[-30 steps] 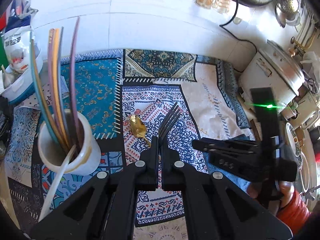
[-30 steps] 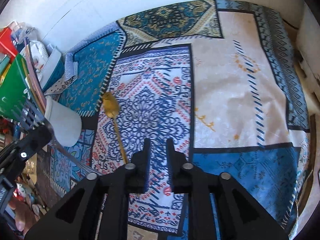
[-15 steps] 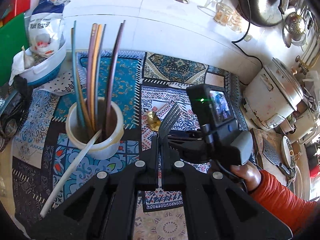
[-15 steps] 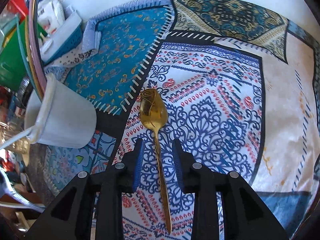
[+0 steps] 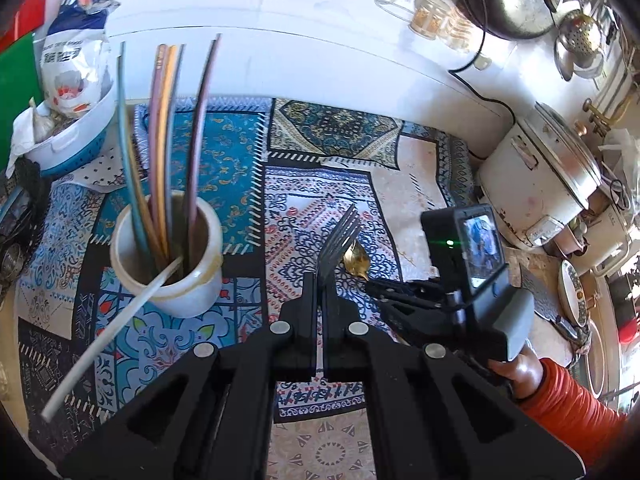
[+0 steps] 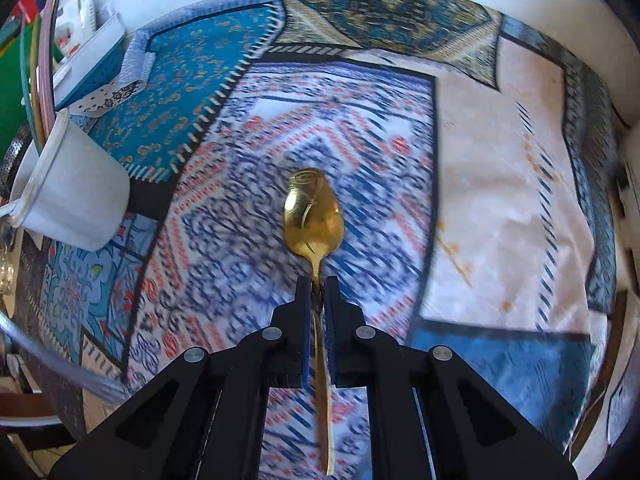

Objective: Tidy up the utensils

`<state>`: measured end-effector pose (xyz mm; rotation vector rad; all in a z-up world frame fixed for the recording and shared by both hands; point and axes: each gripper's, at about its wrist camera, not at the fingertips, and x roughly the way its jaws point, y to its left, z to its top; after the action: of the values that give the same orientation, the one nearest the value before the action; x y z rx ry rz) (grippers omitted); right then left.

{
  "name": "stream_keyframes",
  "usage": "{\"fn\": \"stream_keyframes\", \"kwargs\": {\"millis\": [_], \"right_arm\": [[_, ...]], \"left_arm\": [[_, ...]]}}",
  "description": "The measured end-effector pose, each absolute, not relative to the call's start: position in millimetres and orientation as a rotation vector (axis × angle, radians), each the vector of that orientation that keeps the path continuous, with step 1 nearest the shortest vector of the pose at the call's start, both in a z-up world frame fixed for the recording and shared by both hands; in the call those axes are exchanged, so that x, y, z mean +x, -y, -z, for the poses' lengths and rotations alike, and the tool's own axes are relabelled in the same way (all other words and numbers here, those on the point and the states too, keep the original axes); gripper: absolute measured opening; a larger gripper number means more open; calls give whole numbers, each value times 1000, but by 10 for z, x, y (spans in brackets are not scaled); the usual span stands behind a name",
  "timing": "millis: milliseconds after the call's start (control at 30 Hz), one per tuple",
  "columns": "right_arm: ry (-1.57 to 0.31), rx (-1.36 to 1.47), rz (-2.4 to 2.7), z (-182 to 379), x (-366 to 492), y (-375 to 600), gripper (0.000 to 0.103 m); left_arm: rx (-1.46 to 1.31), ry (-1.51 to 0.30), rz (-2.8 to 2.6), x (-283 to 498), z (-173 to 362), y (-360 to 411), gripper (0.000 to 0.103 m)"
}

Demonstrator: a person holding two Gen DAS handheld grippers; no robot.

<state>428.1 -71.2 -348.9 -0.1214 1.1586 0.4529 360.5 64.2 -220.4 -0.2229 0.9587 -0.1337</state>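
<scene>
My left gripper (image 5: 319, 280) is shut on a dark fork (image 5: 339, 240) whose tines point up and forward, to the right of a white cup (image 5: 168, 256) holding several long coloured utensils. My right gripper (image 6: 317, 284) is shut on the neck of a gold spoon (image 6: 314, 216), its bowl ahead of the fingers and its handle running back between them. The right gripper also shows in the left wrist view (image 5: 372, 286) with the spoon bowl (image 5: 357, 260) at its tip. The cup shows at the left of the right wrist view (image 6: 72, 196).
A patterned cloth (image 5: 404, 184) covers the counter. A white rice cooker (image 5: 540, 184) stands at the right, a blue-and-white basket (image 5: 68, 140) with a bag at the left. Glasses and a kettle sit on the back ledge.
My right gripper has closed on the gold spoon's neck after moving up over it. My left gripper with the fork has shifted so the cup sits further left.
</scene>
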Motion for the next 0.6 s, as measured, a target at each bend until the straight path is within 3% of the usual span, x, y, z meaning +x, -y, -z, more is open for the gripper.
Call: {"fn": "stream_keyframes", "kwargs": {"millis": [267, 333, 400, 600], "right_arm": [[-1173, -84, -379, 3460, 4287, 1107, 6], [-1177, -87, -369, 3447, 4277, 1154, 12], [-1174, -70, -379, 3422, 4247, 1225, 36], [-1133, -106, -343, 3417, 4460, 971, 40]], "left_arm": [[-185, -963, 193, 3716, 2187, -400, 0], [-179, -963, 200, 3722, 2187, -374, 0], [-174, -965, 201, 3734, 2190, -359, 0], [-185, -976, 174, 3755, 2209, -447, 0]]}}
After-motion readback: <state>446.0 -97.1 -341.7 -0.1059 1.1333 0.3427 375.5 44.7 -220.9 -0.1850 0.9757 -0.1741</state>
